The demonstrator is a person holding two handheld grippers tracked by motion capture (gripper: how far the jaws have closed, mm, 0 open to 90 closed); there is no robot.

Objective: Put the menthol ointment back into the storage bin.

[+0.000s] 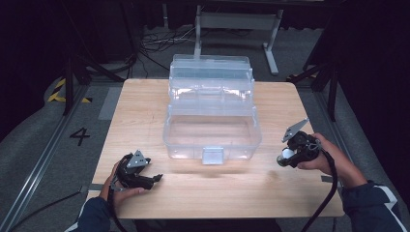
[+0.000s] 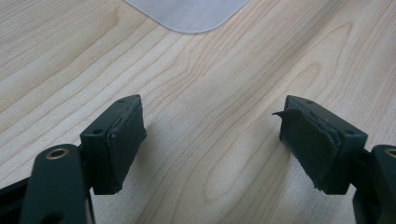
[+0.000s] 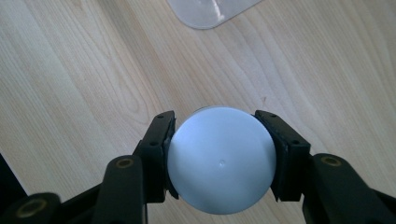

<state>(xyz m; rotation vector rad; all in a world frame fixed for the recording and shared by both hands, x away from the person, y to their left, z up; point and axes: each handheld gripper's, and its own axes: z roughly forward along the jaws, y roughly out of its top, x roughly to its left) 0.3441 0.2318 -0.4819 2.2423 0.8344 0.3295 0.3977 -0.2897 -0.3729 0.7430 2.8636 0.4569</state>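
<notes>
Jaws of the right gripper [image 3: 219, 161] clamp an unmarked white round lid [image 3: 220, 161]; left gripper [image 2: 212, 140] gapes empty.

A: Table [image 1: 145, 111]?
B: Pale wood grain, smooth, matt.
A: Storage box [image 1: 212, 130]?
B: Clear plastic, glossy, lid too.
A: White round lid [image 3: 220, 159] in the right gripper [image 3: 220, 161]?
B: Smooth plastic, satin sheen.
A: Left gripper [image 2: 212, 140]?
B: Matt black plastic, brass-look rivets, pads [image 2: 123, 142] rubbery with ragged edges.

White ball [image 3: 220, 161] between claw [image 3: 222, 156] pads
</notes>
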